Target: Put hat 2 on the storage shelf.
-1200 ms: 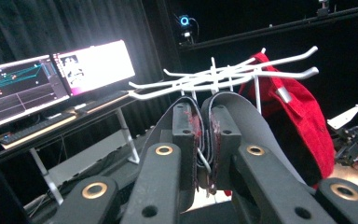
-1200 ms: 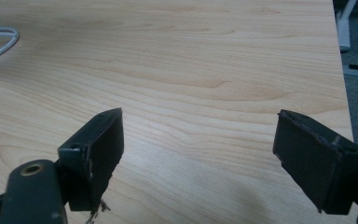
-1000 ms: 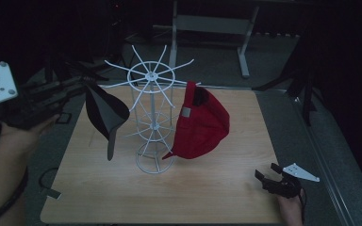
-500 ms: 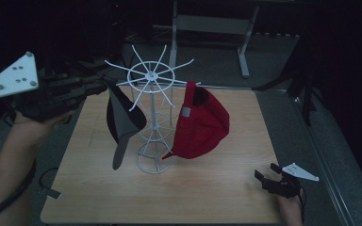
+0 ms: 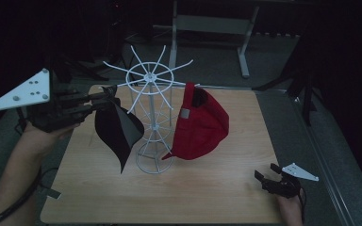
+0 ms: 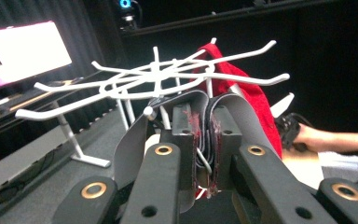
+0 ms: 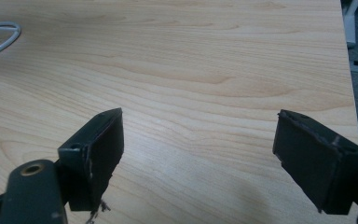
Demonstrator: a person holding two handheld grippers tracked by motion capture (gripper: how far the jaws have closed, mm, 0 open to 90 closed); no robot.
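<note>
Left gripper point(image 5: 104, 100) is clamped on the black cap point(image 5: 118, 129), jaws pressed together on a fold of its rear edge; in the left gripper view the fabric point(image 6: 205, 126) sits sandwiched between the two pads, with grey cap material curling out on both sides of the jaws. Cap hangs down from the jaw tips, brim pointing toward the table point(image 5: 207, 188), clear of the wood. Straight ahead of the left jaws is the white wire hat rack point(image 5: 152, 117): its spoked top ring point(image 6: 158, 79) sits just above and beyond the tips, and one ball-ended spoke point(image 6: 149, 111) is right next to the pinched fabric; can't tell if they touch. Black cap is just beside the rack's wire column, on the left gripper's side. Red cap point(image 5: 200, 125) hangs on the far side of the rack from the left gripper, and shows behind the spokes in the left gripper view point(image 6: 242, 88). Right gripper point(image 5: 267, 181) is well away from both caps, low at the near right edge of the table, jaws spread wide with nothing between them; the right gripper view shows bare wood between the pads point(image 7: 98, 149), plus a bit of the rack's white base ring point(image 7: 0, 39) far off to one side.
</note>
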